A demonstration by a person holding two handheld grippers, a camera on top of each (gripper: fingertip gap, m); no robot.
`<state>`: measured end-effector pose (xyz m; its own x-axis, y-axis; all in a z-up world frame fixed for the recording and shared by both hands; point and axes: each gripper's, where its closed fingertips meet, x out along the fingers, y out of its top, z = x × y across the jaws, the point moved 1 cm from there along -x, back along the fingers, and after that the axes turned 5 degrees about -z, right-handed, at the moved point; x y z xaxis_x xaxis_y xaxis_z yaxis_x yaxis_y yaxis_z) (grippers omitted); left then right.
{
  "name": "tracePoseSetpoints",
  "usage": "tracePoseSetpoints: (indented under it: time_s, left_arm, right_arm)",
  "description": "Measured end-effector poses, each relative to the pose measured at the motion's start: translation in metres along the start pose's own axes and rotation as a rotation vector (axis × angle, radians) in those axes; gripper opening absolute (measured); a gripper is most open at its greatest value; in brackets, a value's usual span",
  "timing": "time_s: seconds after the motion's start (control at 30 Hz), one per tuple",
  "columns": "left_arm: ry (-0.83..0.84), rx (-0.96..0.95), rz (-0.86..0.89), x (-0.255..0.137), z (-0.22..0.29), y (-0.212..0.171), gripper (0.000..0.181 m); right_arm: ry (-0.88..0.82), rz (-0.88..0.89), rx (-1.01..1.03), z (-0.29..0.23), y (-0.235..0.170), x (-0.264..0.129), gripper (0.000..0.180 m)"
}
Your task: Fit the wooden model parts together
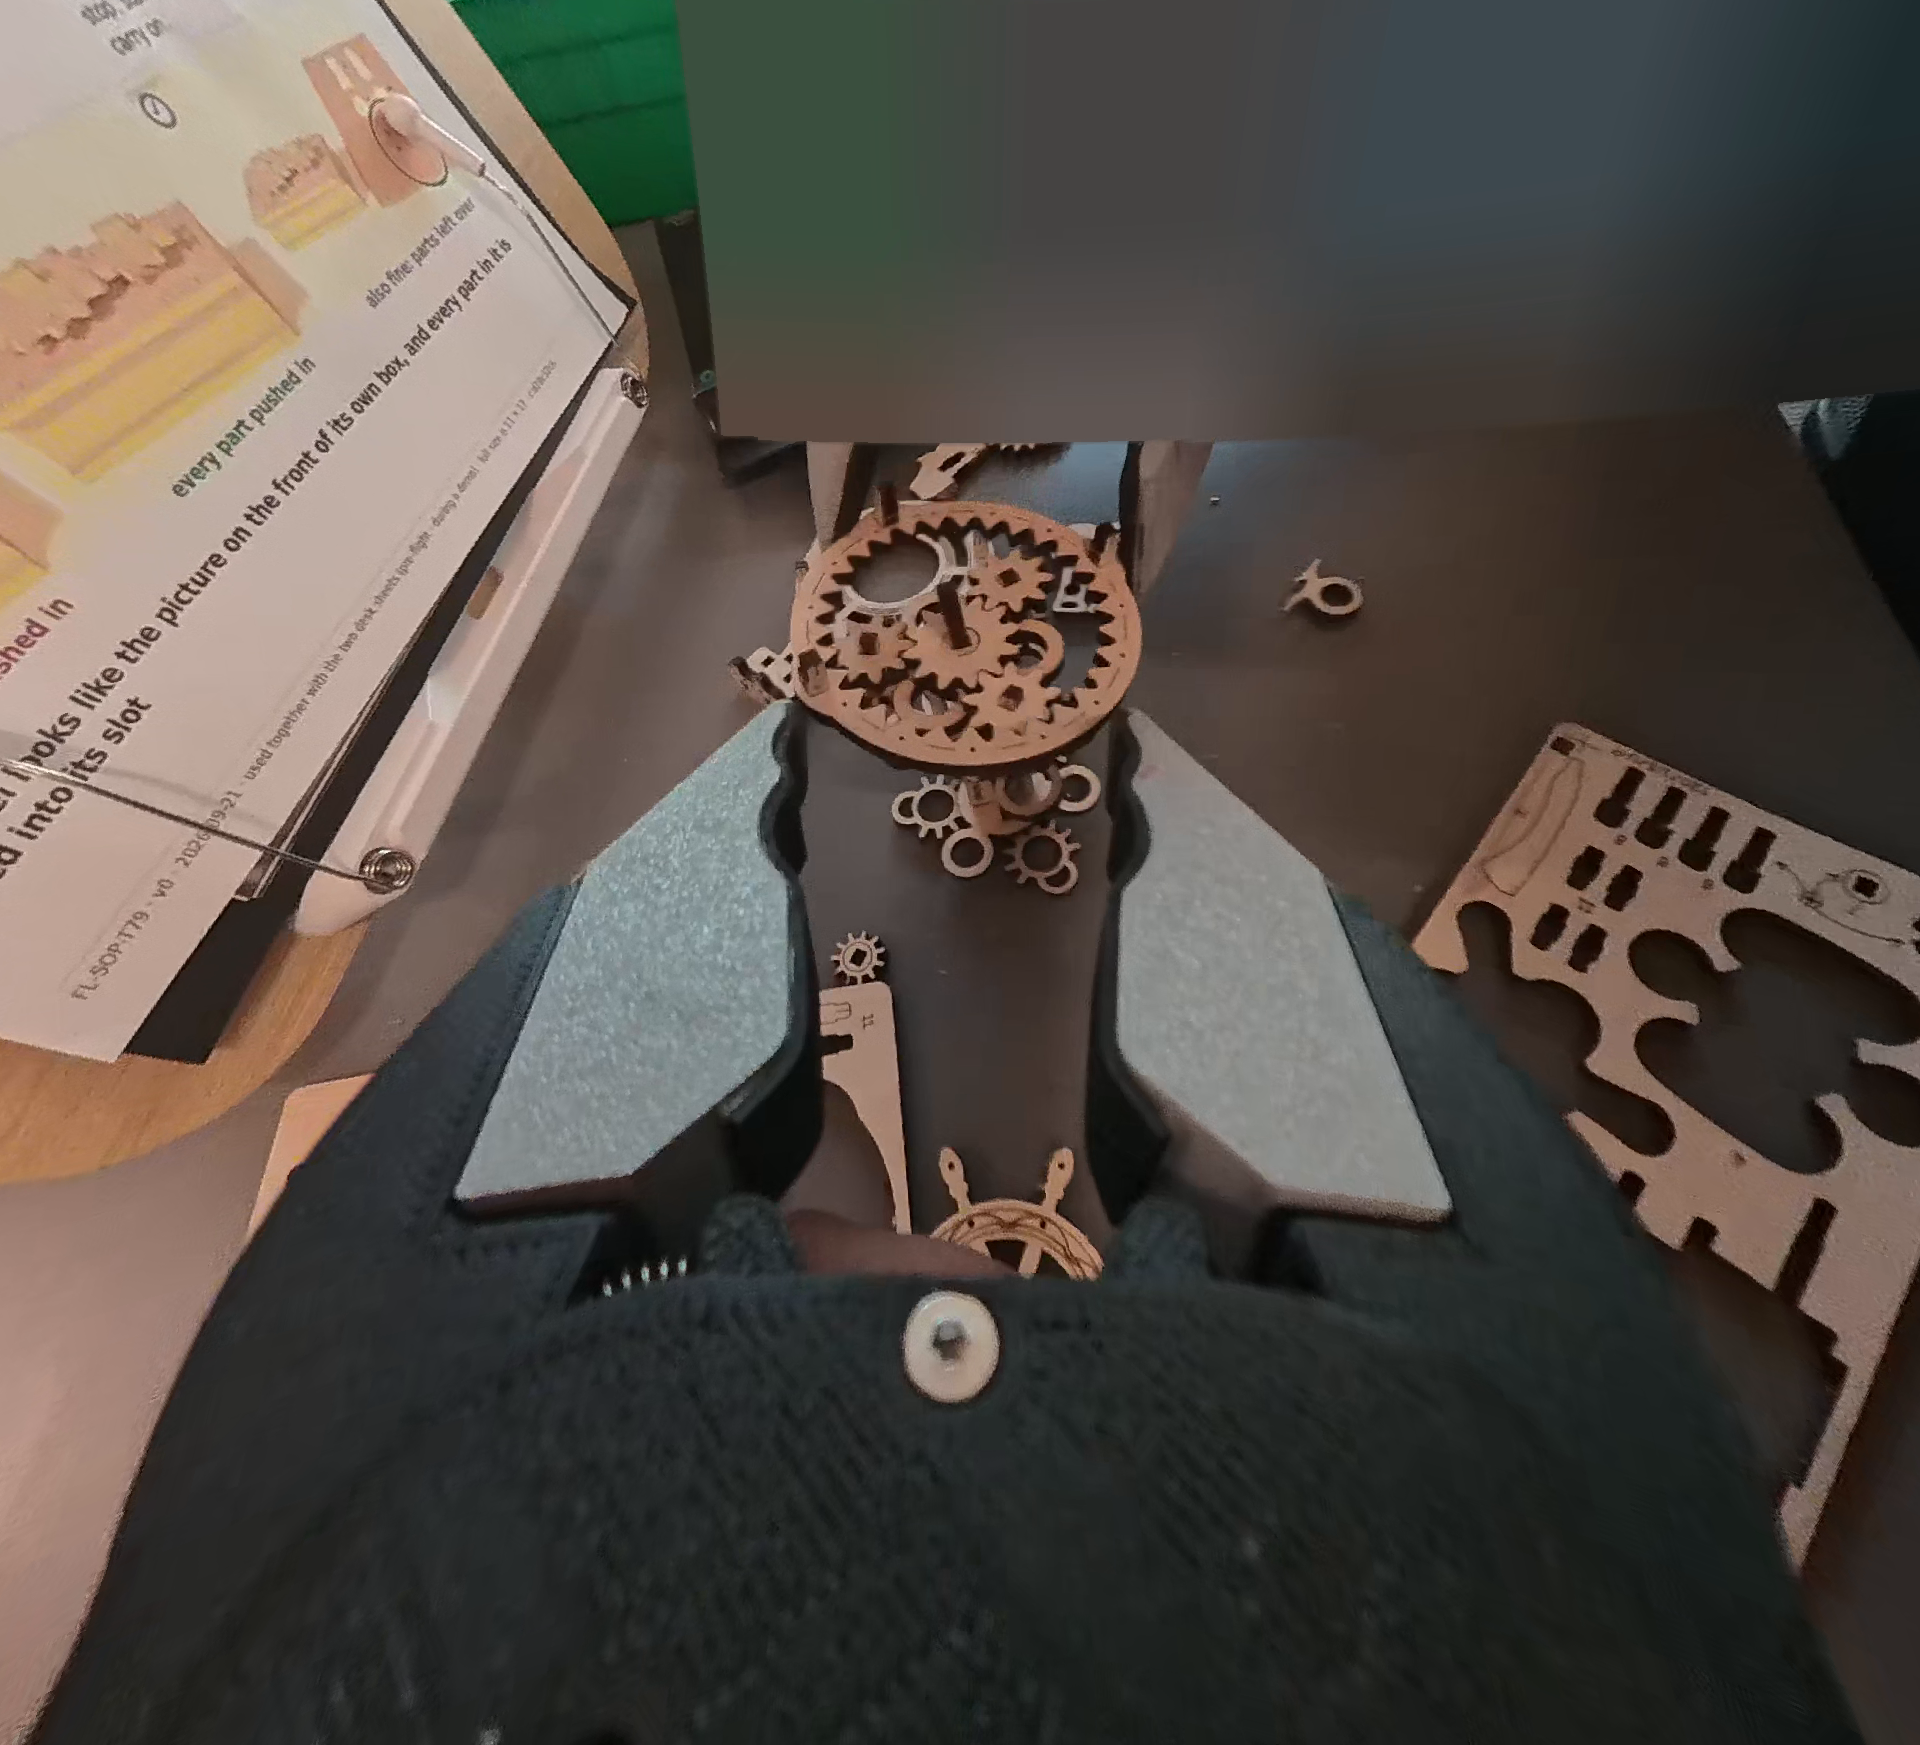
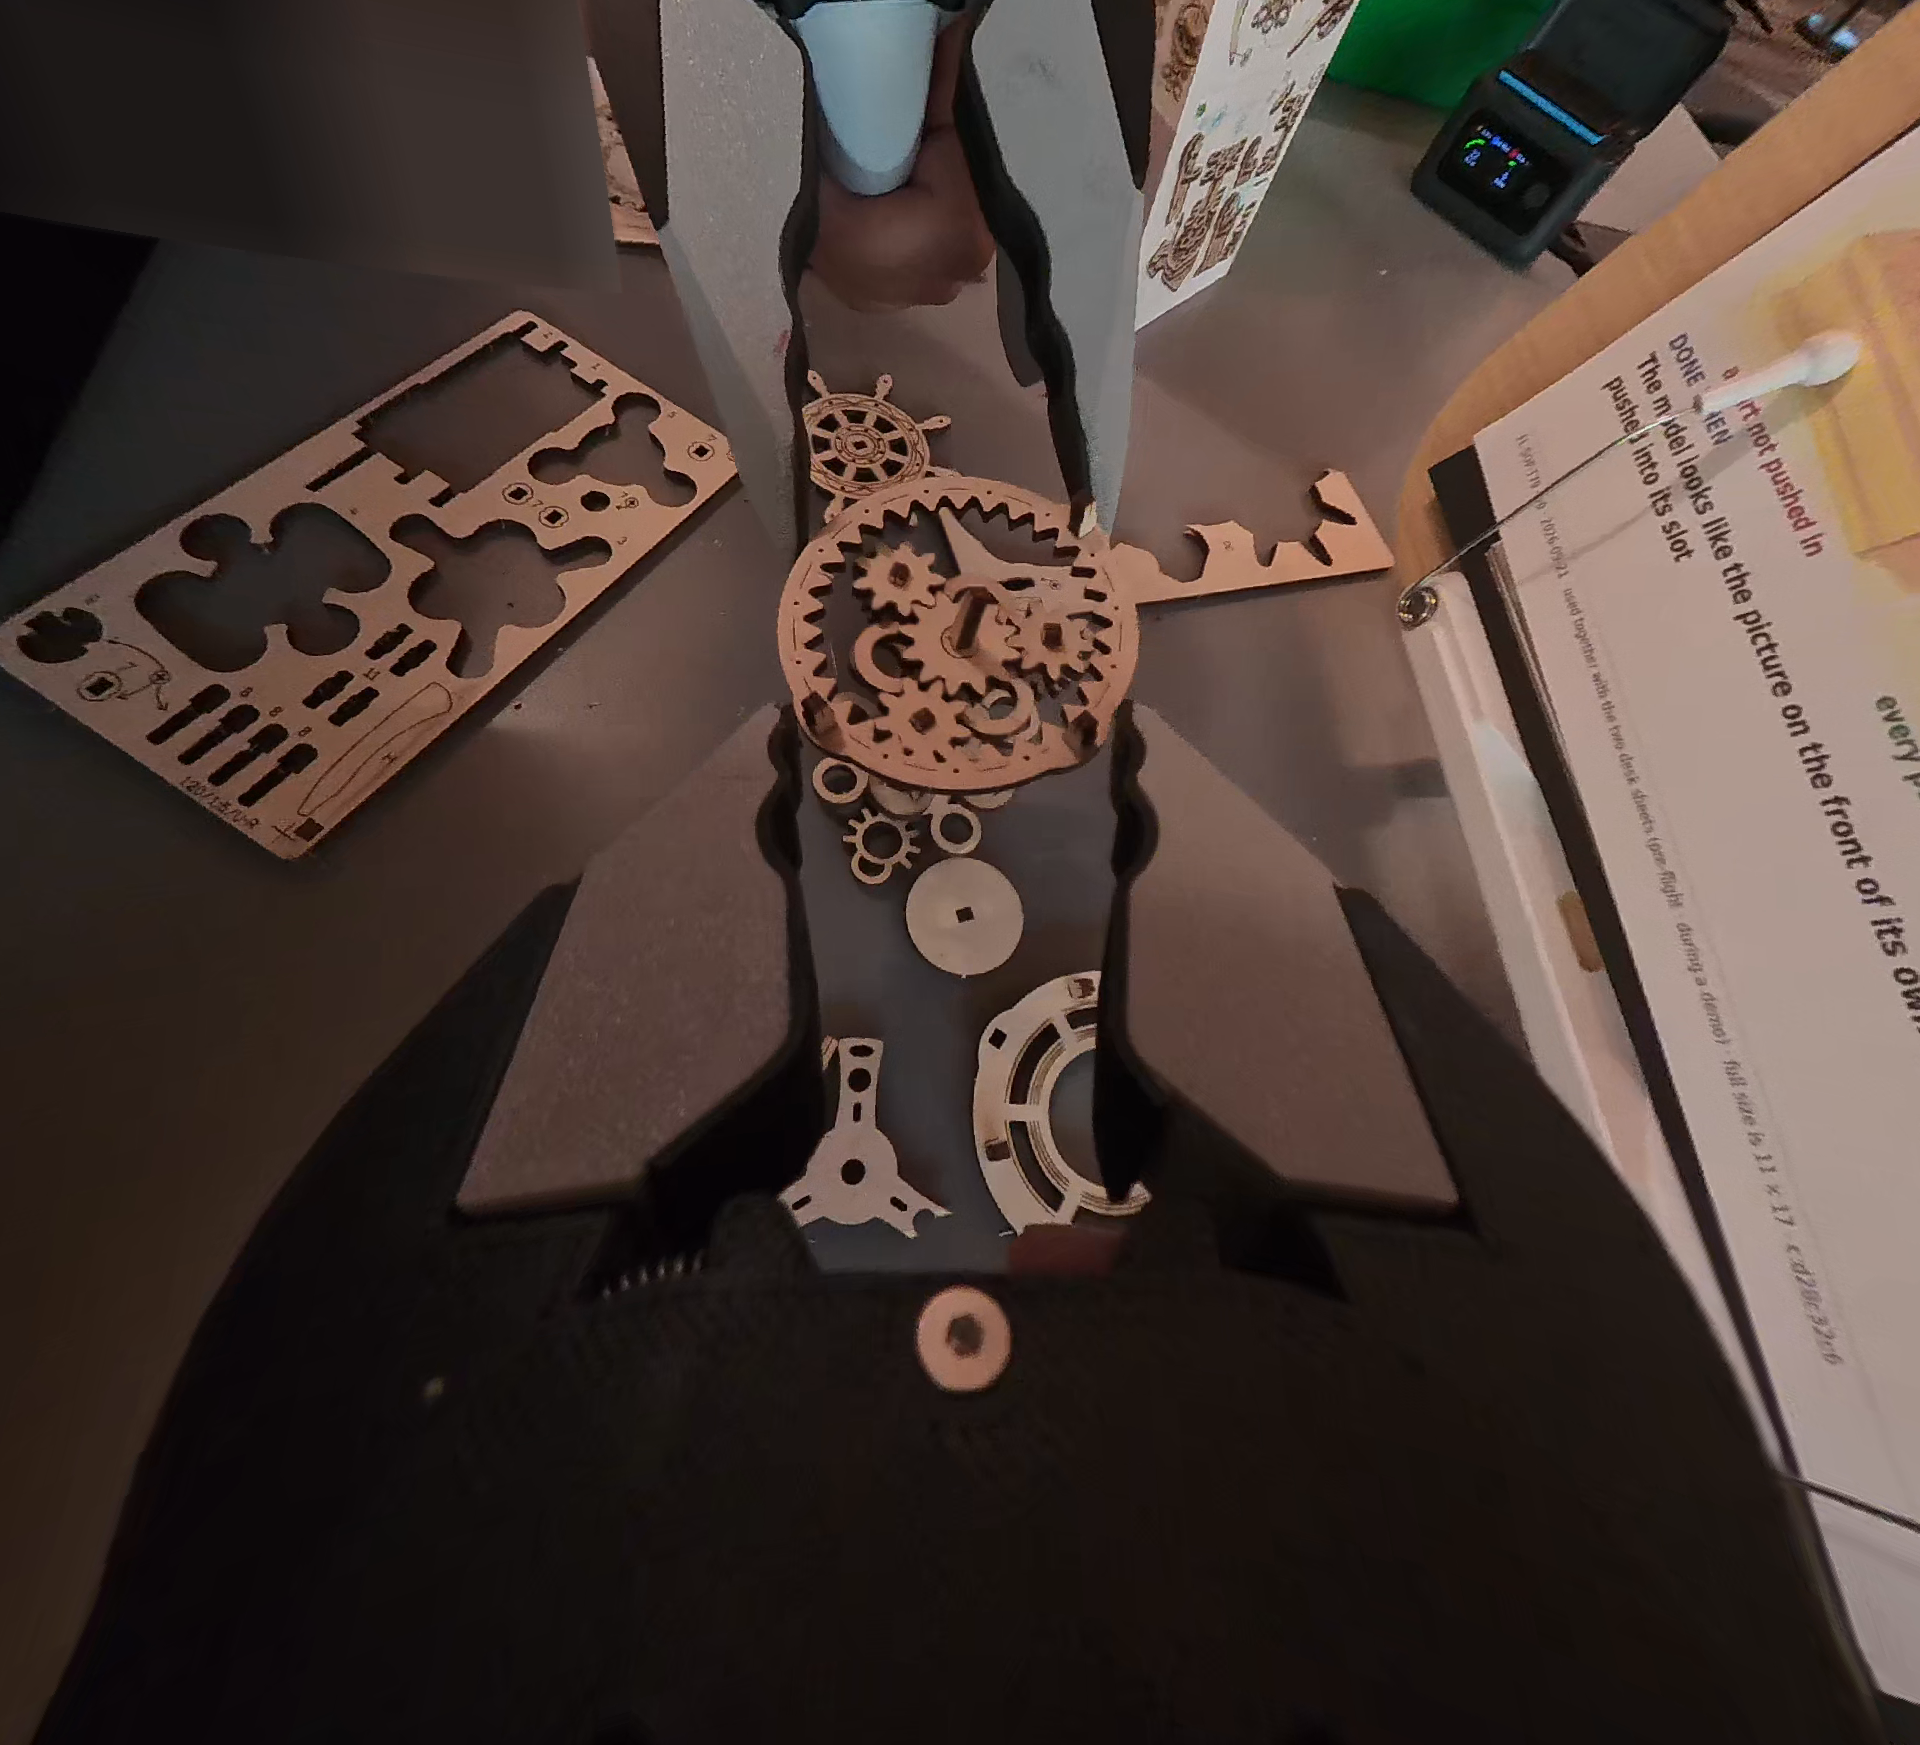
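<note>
A round wooden gear disc [image 1: 961, 646], a toothed ring with several small gears and pegs inside, hangs above the dark table. My left gripper [image 1: 956, 729] grips its near edge between both fingertips. My right gripper [image 2: 951, 729] grips the opposite edge of the same disc [image 2: 956, 635]. Each gripper shows across from the other: the right gripper [image 1: 987, 500] beyond the disc in the left wrist view, the left gripper [image 2: 940, 521] in the right wrist view. Loose ring pieces [image 1: 987, 822] lie under the disc, and they also show in the right wrist view [image 2: 894, 822].
On the table lie a ship's wheel part [image 2: 862, 448], a plain round disc [image 2: 964, 916], a three-armed piece [image 2: 857, 1155], a ring frame [image 2: 1049, 1103] and a jagged strip [image 2: 1268, 552]. A punched-out sheet [image 1: 1683, 1020] lies right. An instruction board [image 1: 260, 345] and green bin [image 1: 561, 33] stand left. Only a small space, under 4 cm, lies between the two pairs of fingers. The three-armed piece [image 2: 857, 1155] sits 10 cm or so from the ends of my right fingers.
</note>
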<state>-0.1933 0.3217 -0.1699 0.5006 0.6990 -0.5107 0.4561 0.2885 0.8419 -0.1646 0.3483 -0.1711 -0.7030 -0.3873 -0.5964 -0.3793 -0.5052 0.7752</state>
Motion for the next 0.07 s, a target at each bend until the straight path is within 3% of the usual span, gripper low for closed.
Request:
tracePoseSetpoints:
  time_s: [0.07]
  left_arm:
    - [-0.005,-0.013,0.0,0.0004,-0.0005,0.0,0.056]
  right_arm:
    - [0.018,0.015,0.017,0.0006,0.0004,-0.0008,0.057]
